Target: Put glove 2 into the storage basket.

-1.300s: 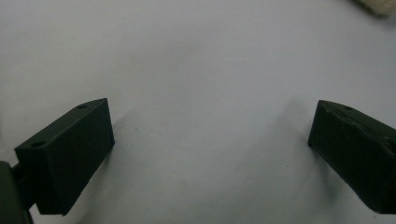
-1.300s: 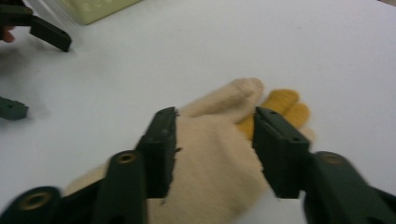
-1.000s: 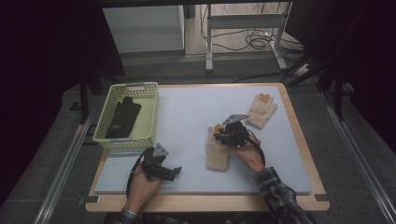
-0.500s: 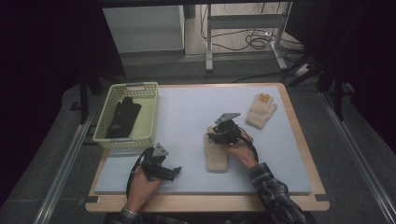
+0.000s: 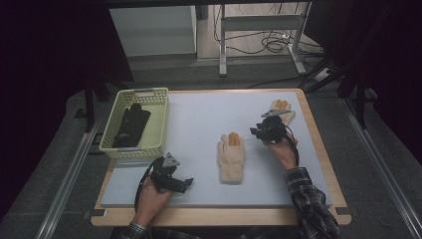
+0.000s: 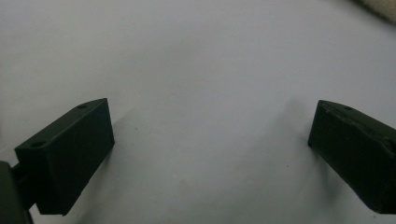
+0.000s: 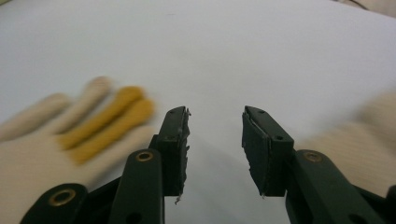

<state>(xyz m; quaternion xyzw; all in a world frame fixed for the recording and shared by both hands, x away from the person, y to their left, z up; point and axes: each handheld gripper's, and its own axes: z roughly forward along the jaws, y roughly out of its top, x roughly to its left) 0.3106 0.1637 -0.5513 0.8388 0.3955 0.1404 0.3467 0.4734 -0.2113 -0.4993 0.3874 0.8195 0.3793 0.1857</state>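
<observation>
Black gloves (image 5: 130,125) already lying in the yellow-green basket (image 5: 157,144) at the far left of the pale blue mat (image 5: 199,124); two cream gloves yet to be gathered, by the look of things. Nearer cream glove (image 5: 231,158) flat on the mat, right of the basket and roughly mid-table, orange-tipped fingers pointing away; second cream glove (image 5: 281,110) well to the right of the basket, near the far right corner, partly behind the right gripper (image 5: 263,130). Right gripper held above the mat just in front of that far glove, tongs parted by a narrow gap and gripping nothing (image 7: 212,151), wrist bent, plaid sleeve behind. Left gripper (image 5: 180,184) resting low on the mat just in front of the basket, aimed rightward toward the nearer glove, tongs spread wide over bare mat (image 6: 210,158), nothing between them.
</observation>
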